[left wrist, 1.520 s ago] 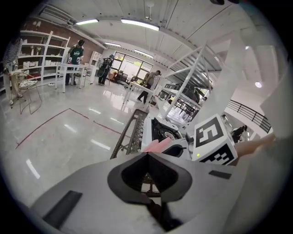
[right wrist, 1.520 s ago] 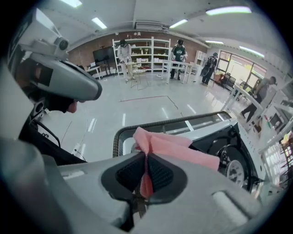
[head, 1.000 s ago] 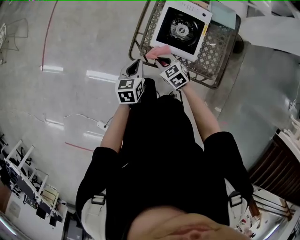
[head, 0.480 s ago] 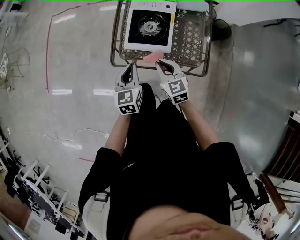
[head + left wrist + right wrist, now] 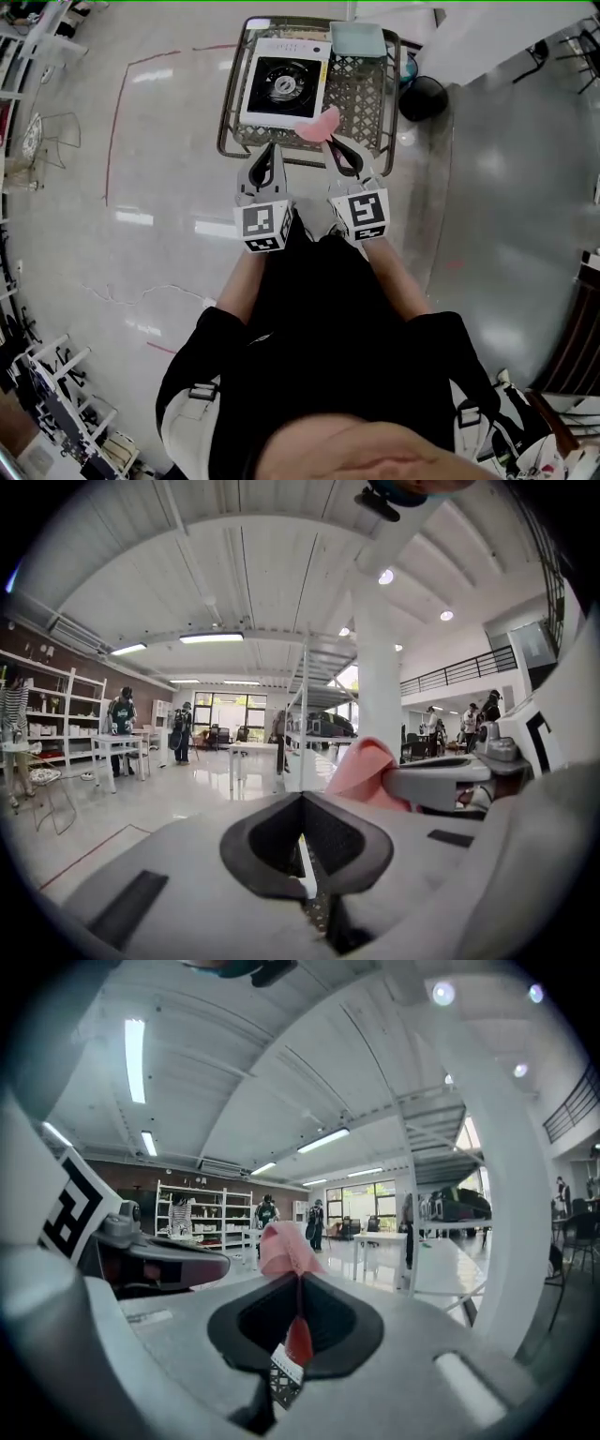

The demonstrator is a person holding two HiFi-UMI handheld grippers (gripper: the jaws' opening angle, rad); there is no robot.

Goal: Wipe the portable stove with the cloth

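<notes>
Head view: person stands at a mesh table [image 5: 362, 89]. Stove [image 5: 281, 80] sits on its left part, burner up; a teal tray [image 5: 357, 39] lies at the far right corner. Black bin [image 5: 424, 97] on the floor, right of the table.

Right gripper [image 5: 339, 150] is clamped on the pink cloth [image 5: 317, 127]. The cloth pokes out past the jaw tips, over the table's near edge, just beside the stove's near right corner; contact with the stove cannot be told. Right gripper view: cloth [image 5: 284, 1244] pinched between the jaws [image 5: 298, 1283], a small label hanging below it.

Left gripper [image 5: 268, 155] is beside the right, near the table edge. Left gripper view: jaws [image 5: 302, 803] together, nothing between them; cloth [image 5: 356, 771] off to their right.
</notes>
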